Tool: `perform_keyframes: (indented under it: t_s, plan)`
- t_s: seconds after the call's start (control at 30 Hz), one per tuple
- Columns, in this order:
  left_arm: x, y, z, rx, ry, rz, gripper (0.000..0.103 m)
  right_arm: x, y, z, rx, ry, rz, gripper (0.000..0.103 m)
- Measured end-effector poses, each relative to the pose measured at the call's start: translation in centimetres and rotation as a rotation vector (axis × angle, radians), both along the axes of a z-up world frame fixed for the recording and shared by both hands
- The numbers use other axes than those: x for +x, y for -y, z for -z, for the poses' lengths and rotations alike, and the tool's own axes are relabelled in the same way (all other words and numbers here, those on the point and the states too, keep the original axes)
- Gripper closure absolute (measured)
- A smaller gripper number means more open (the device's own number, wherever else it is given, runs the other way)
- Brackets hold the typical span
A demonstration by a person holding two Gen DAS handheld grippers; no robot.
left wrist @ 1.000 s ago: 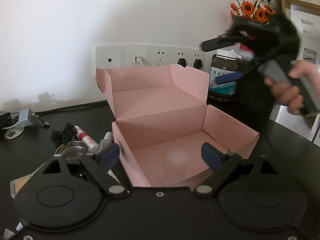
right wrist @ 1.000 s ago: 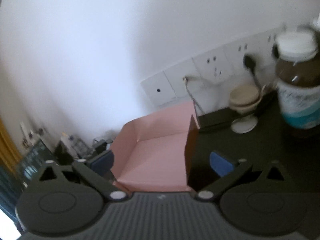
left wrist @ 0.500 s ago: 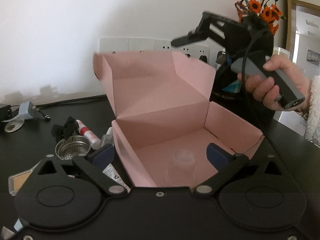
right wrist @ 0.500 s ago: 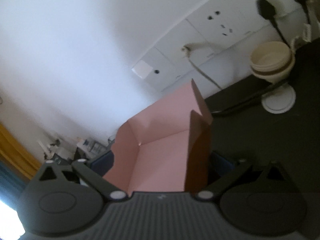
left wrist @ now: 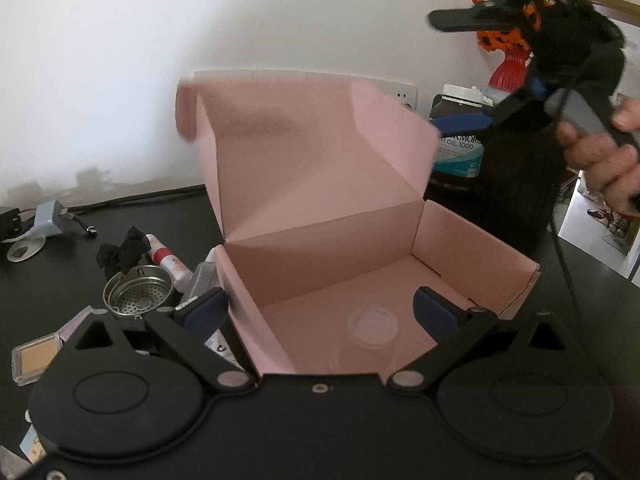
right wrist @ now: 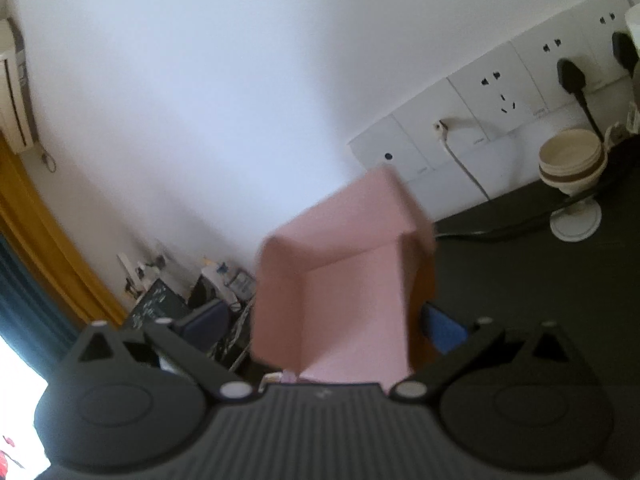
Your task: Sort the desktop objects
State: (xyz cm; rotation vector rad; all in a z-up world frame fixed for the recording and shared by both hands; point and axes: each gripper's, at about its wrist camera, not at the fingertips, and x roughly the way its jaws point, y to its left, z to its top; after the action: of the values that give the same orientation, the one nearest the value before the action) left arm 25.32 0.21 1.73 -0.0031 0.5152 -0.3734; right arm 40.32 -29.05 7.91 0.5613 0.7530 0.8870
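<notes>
Soft daylight, fisheye-curved edges, motion blur on the pink box lid (right wrist: 344,264), dark corners.

wall (right wrist: 200,100): white, bare | sockets (right wrist: 500,92): row low on wall | desk (left wrist: 140,216): black | door frame (right wrist: 44,240): orange wood | daylight: bottom-left corner
</notes>
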Motion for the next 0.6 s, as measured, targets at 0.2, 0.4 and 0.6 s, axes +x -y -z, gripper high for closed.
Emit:
perform_keyframes:
  t_s: [0.2,0.4,0.6]
  plan:
    - [0.5,-0.7,0.1,-0.022,-0.022,-0.004,0.003,0.5,-0.2,-0.3,-0.118,0.027,0.074,0.001]
    - [0.4,-0.4,-0.1,-0.003,-0.007,-0.006,0.001,5.1,-0.5,4.3,-0.068,-0.184,0.122,0.001]
    - [0.5,-0.5,0.0,-0.007,-0.013,-0.005,0.0,6.9,-2.4,6.8,0.014,-0.234,0.098,0.001]
